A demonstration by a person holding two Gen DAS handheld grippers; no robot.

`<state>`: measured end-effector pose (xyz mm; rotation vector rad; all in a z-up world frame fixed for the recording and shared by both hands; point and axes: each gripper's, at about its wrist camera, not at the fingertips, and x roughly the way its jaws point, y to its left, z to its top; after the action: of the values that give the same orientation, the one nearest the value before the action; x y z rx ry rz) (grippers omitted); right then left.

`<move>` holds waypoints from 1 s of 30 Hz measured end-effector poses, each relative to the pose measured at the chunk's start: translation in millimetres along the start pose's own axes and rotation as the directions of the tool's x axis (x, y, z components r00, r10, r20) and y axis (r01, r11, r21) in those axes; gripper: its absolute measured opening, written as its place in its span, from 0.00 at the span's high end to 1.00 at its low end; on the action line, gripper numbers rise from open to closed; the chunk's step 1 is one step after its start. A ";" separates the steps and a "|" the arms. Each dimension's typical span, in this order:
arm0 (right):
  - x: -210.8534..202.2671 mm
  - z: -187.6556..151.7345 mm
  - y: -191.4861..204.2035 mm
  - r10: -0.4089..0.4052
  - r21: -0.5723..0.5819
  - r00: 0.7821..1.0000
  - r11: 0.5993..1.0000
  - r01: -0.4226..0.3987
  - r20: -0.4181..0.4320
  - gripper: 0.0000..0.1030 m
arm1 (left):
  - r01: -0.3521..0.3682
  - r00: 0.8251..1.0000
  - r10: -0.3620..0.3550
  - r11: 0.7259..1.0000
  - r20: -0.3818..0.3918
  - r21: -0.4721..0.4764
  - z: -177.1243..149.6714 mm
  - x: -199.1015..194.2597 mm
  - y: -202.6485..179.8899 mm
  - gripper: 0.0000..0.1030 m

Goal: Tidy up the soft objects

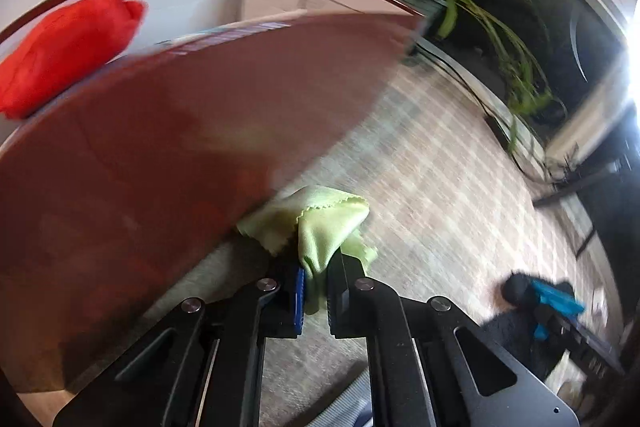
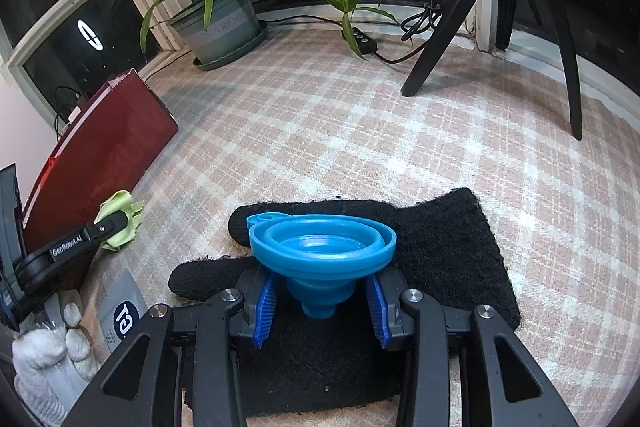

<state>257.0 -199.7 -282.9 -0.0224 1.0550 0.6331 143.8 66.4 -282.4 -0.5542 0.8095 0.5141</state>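
Grippers first: we see the left gripper [image 1: 316,287] clamped on a pale green cloth [image 1: 320,223], the fabric bunched between its pads and spilling forward in soft folds with a pinked edge. We see the right gripper [image 2: 322,311] holding a blue collapsible funnel [image 2: 322,239] by its ribbed neck, the wide mouth facing up and a small hanging loop at its rim. The funnel sits over a black knitted glove [image 2: 440,259] that lies flat on the checked carpet [image 2: 360,131], fingers pointing left in the right wrist view. The green cloth is just beside the lower edge of a dark red box [image 1: 180,155], whose outer wall fills the left half of the left wrist view and leaves little room on that side; to the right the carpet lies open. Only the left wrist view looks over the box rim, where a red cloth [image 1: 68,55] rests inside against the white lining. Only the right wrist view shows the box from outside, the left gripper's black arm reaching toward it, a white-gloved hand [image 2: 52,347] at the lower left, and a grey packet [image 2: 120,311] beside it. Farther out we note a potted spider plant [image 2: 220,11], a black tripod [image 2: 500,11] and a cable along the window sill, all well apart from both grippers. The left wrist view is motion-blurred, so finer detail there cannot be read.
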 end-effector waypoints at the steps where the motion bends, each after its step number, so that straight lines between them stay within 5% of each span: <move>1: -0.1 -0.1 0.0 0.000 -0.002 1.000 1.000 0.000 0.002 0.66 | 0.005 1.000 -0.005 1.000 -0.003 0.024 -1.7 0.0 -4.1 0.94; 16: -16.0 -6.9 -0.6 0.005 0.007 0.999 1.000 -0.005 0.044 0.73 | 0.065 0.997 -0.064 0.997 -0.032 0.031 -4.8 -3.4 -9.8 0.94; 30: -67.1 3.9 22.3 0.021 -0.030 0.993 0.999 -0.018 0.119 0.73 | 0.191 0.981 -0.192 0.981 0.023 0.023 5.7 -68.7 -5.4 0.94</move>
<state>226.8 -212.0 -220.1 0.0005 0.9314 0.6597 109.9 51.5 -224.0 -0.5991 0.7280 0.3350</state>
